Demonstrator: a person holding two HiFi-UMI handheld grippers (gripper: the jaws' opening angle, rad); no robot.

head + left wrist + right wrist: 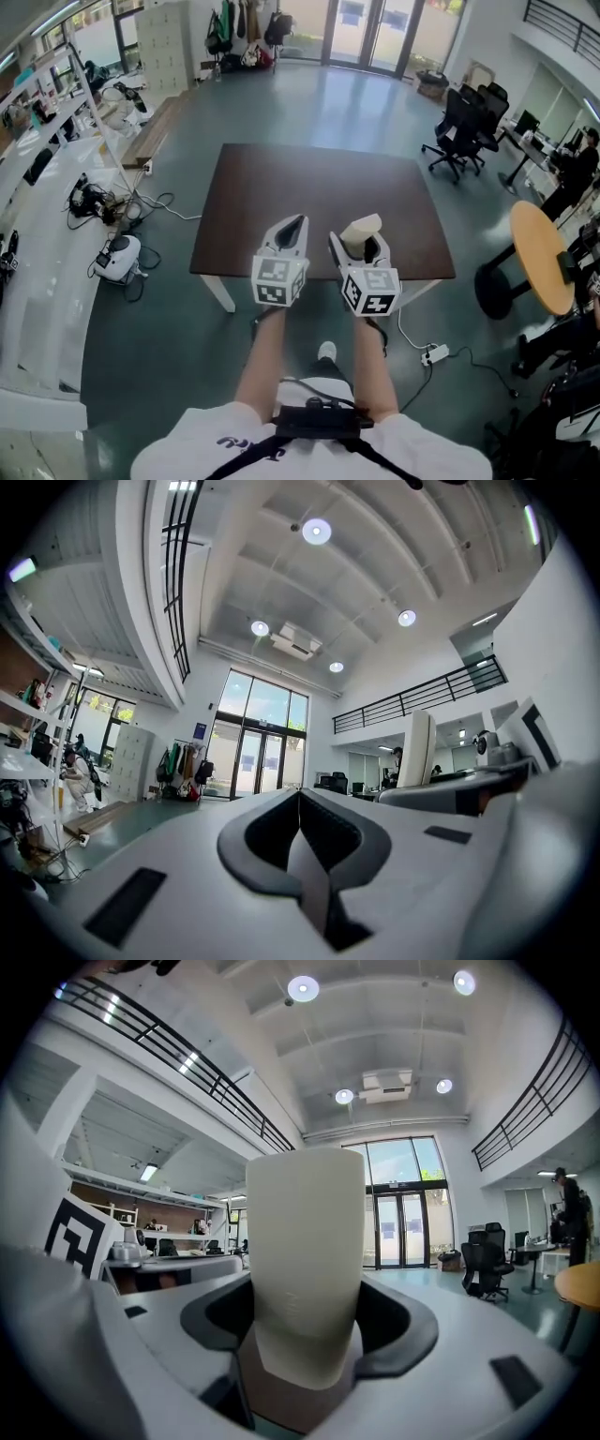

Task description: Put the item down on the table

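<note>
A cream, cup-like item [362, 229] stands upright between the jaws of my right gripper [360, 240], which is shut on it. In the right gripper view the item [305, 1241] fills the middle, with the grey pads [394, 1330] pressed against its sides. My left gripper [292, 225] is held just to the left, shut and empty; in the left gripper view its jaws [299, 803] meet along one line. Both grippers hover over the near edge of the dark brown table [319, 183], pointing up and forward. The item [416, 750] also shows in the left gripper view, at the right.
Black office chairs [466, 127] stand beyond the table's far right corner. A round orange table [541, 255] is at the right. White benches and cables [103, 202] line the left side. A power strip [434, 353] lies on the floor near my right foot.
</note>
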